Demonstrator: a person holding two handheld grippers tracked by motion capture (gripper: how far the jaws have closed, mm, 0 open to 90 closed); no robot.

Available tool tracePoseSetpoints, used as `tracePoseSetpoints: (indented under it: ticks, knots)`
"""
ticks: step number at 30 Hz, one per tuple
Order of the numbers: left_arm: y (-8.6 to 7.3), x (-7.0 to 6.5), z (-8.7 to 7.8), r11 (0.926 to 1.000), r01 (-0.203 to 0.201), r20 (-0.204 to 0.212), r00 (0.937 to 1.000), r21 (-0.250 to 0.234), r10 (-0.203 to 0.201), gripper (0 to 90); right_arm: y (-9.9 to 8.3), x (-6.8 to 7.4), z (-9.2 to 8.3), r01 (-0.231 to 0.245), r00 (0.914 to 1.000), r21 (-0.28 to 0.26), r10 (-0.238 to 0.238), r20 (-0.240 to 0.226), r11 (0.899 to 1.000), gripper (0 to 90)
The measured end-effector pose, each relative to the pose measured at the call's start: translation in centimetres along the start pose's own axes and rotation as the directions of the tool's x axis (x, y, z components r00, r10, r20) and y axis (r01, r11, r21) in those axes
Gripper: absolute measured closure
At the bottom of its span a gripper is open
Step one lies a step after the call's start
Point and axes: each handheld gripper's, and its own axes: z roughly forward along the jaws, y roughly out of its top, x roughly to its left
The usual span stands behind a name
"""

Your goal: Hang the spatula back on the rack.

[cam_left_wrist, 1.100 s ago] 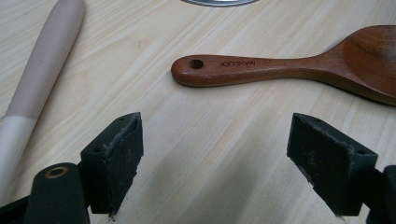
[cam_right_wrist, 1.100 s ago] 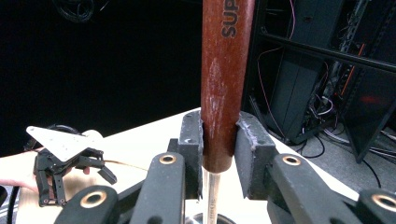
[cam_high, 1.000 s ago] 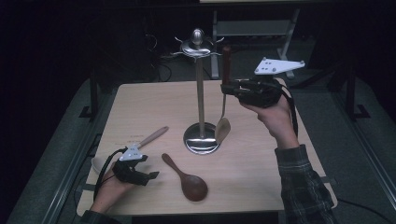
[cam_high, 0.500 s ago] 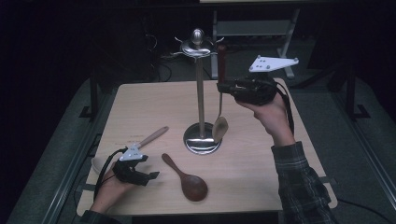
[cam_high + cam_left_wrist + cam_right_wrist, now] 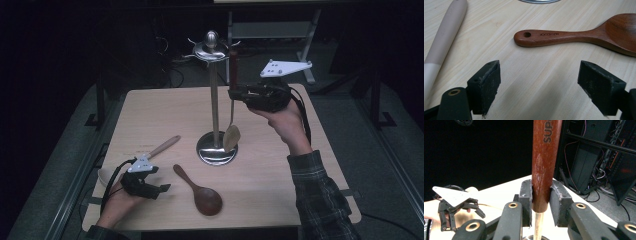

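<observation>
The right gripper (image 5: 233, 93) pinched the red-brown handle of the metal spoon (image 5: 231, 135), held upright just beside the rack (image 5: 214, 100) near its top hooks. A missed hook would drop the spoon or knock the rack. The left gripper (image 5: 162, 188) rested spread on the table (image 5: 270, 180).

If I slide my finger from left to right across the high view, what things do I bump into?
Left gripper → pale-handled utensil → dark wooden spoon → metal stand → red-handled spoon → right gripper.
</observation>
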Motion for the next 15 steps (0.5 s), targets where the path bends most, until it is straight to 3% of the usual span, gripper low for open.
tracePoseSetpoints:
  ticks: [3, 10, 15]
  knots:
    - [0.0, 0.0, 0.0, 1.0, 0.001, 0.001, 1.0, 0.002, -0.001, 18.2, 0.0, -0.1, -0.1, -0.003, 1.0, -0.013, 0.003, -0.006, 1.0, 68.8]
    - [0.0, 0.0, 0.1, 0.9999, 0.007, 0.009, 0.9999, 0.009, -0.007, 18.3, -0.5, -0.1, -0.9, -0.031, 0.9995, -0.031, 0.031, 0.009, 0.999, 43.0]
    - [0.0, -0.1, 0.2, 0.9996, 0.024, 0.019, 0.9995, 0.013, -0.025, 19.9, -2.1, -0.3, -1.5, -0.05, 0.9983, -0.012, 0.051, 0.03, 0.999, 35.8]
